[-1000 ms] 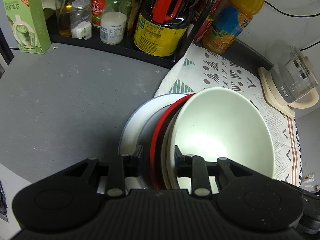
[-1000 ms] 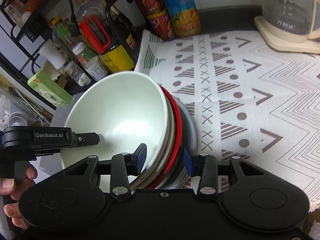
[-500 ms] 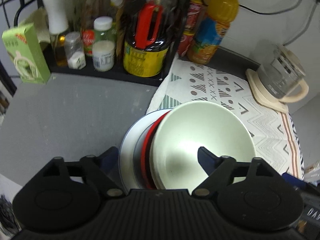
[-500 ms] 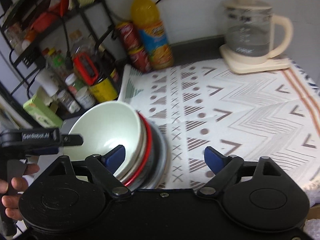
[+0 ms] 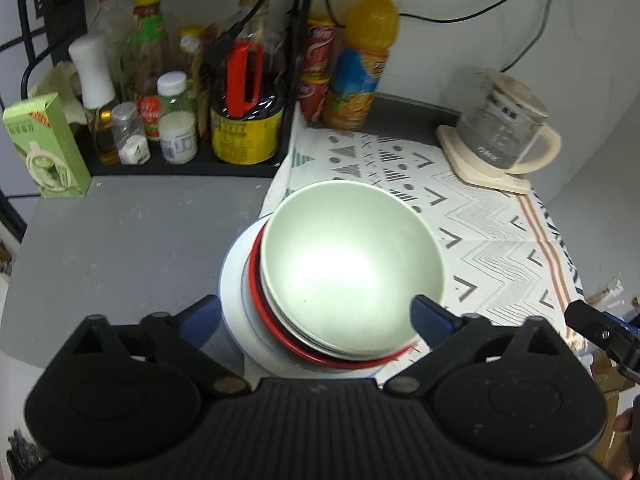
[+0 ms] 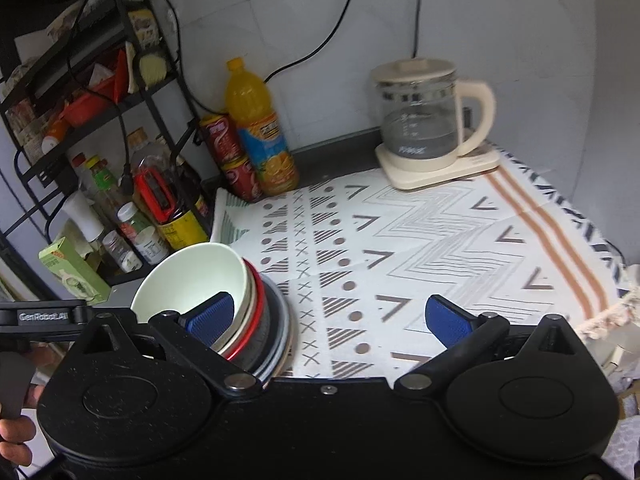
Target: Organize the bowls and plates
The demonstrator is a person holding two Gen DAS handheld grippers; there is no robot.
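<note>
- Your left tongs (image 5: 316,316) fill the bottom of the left wrist view, spread wide with nothing between the blue pads (image 5: 434,317); the stack sits in the gap, untouched as far as the view shows.
- Your right tongs (image 6: 328,318) are just as wide apart and grip nothing; the left pad (image 6: 210,317) overlaps the bowl at lower left of that view, and whether it touches I cannot tell.
- The pale green round bowl (image 5: 352,264) sits centre frame, topmost in a nested stack: a red-rimmed dish (image 5: 256,280) under it, then a wide white plate (image 5: 232,280).
- The stack rests on the grey surface (image 5: 132,248), straddling the edge of a white cloth with grey geometric print (image 5: 488,232).
- Further back, upper left, a black rack of bottles and jars (image 5: 180,120) stands beside a green carton (image 5: 46,146).
- Top centre stands an orange juice bottle (image 5: 360,72); upper right, a glass kettle with cream handle (image 5: 504,136).
</note>
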